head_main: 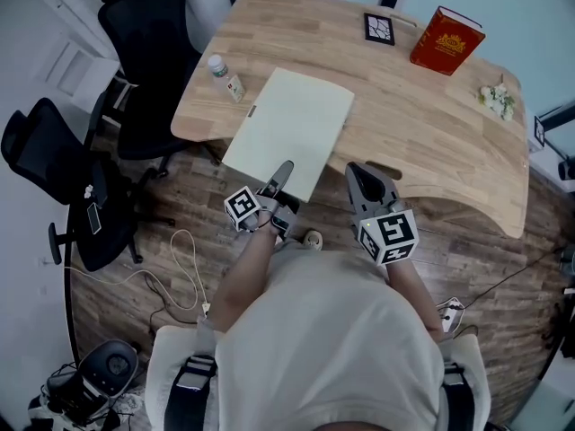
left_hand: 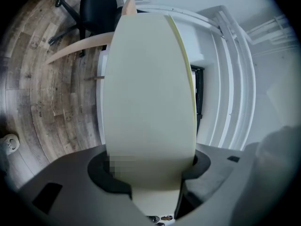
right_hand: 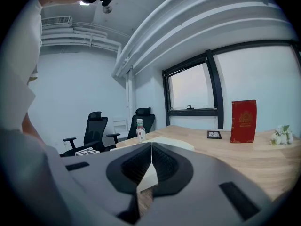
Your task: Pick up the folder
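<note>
The left gripper (head_main: 282,176) has its jaws clamped on the near edge of the pale folder (head_main: 292,128), which fills the gap between them in the left gripper view. The folder juts out past the near edge of the table (head_main: 431,124) toward the person. So the grasp looks done and the lift appears under way, though I cannot tell whether the far end is clear of the wood. The right gripper (head_main: 358,174) hangs just beside the folder's corner, its jaws pressed together with nothing between them. What remains is raising the folder fully free.
</note>
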The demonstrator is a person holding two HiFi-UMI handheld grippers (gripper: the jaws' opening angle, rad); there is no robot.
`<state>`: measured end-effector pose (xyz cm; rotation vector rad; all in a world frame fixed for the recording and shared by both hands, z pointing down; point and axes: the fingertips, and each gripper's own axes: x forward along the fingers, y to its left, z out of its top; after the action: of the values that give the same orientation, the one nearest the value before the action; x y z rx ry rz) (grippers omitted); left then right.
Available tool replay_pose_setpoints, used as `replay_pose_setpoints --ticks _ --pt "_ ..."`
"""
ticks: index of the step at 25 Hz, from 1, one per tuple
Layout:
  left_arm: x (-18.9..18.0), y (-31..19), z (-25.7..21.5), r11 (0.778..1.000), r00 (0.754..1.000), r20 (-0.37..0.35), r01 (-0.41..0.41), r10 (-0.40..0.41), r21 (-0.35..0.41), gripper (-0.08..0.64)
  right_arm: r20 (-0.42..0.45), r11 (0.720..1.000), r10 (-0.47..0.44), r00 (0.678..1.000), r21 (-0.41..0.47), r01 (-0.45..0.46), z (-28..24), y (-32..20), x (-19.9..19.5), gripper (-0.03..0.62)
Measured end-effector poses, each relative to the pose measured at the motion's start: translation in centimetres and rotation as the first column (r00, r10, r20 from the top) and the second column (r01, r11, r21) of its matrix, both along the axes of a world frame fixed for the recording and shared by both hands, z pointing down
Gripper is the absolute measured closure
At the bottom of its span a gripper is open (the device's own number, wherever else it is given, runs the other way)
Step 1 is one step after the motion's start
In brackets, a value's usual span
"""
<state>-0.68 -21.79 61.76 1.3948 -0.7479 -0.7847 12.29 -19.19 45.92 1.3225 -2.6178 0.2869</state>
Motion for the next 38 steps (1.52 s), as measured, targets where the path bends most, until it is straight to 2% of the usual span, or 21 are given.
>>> replay_pose_setpoints --ticks 18,38 --pt "-1.6 3.1 -6.6 0.997 0.997 -0.069 0.047 -0.042 0.064 0.279 0.058 0.999 0.013 0.998 0.03 -0.015 -1.0 1.2 0.0 0.574" --pt "-2.5 4.9 -13.1 0.987 0.993 -0.116 0.03 -0.011 0.157 0.279 0.073 0.999 -0.008 0.997 0.037 0.005 -1.4 1.1 -0.7 0.574"
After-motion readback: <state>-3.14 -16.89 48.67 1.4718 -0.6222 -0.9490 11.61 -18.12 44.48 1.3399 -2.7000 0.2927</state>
